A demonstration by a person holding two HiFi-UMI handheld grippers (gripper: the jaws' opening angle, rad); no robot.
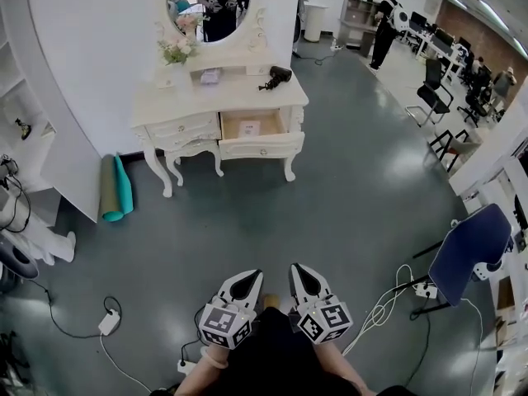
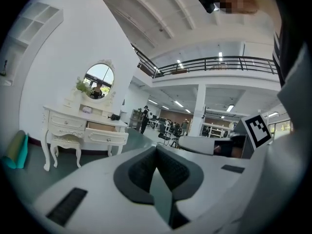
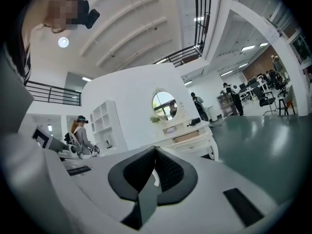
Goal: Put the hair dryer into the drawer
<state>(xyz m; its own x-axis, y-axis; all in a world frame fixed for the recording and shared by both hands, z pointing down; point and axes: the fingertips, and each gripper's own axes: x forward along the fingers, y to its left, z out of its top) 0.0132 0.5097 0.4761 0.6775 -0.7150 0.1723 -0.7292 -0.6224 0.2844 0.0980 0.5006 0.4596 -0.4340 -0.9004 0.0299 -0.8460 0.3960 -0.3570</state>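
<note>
From the head view, I have both tools tucked low against my body, well short of the furniture. The left gripper (image 1: 248,280) and the right gripper (image 1: 298,272) sit side by side, each clenched with nothing in it, which I judge suits the approach, since there is nothing to grasp yet. The hair dryer (image 1: 276,76) lies at the back right of the white dressing table (image 1: 239,89), under the oval mirror (image 1: 210,2). The right-hand drawer (image 1: 261,148) already stands pulled out just below and in front of it, so the drop looks short once I have the dryer. A wide stretch of floor separates my jaws from it.

In the left gripper view, the dark pads (image 2: 141,167) meet at their tips, empty. The table sits far off to the left, with the dryer (image 2: 115,117) a small dark shape on its top.

In the right gripper view, the jaws are likewise pressed together on nothing. The dryer (image 3: 196,121) shows above and right of the tips, well apart, with the open drawer just beneath it.
</note>
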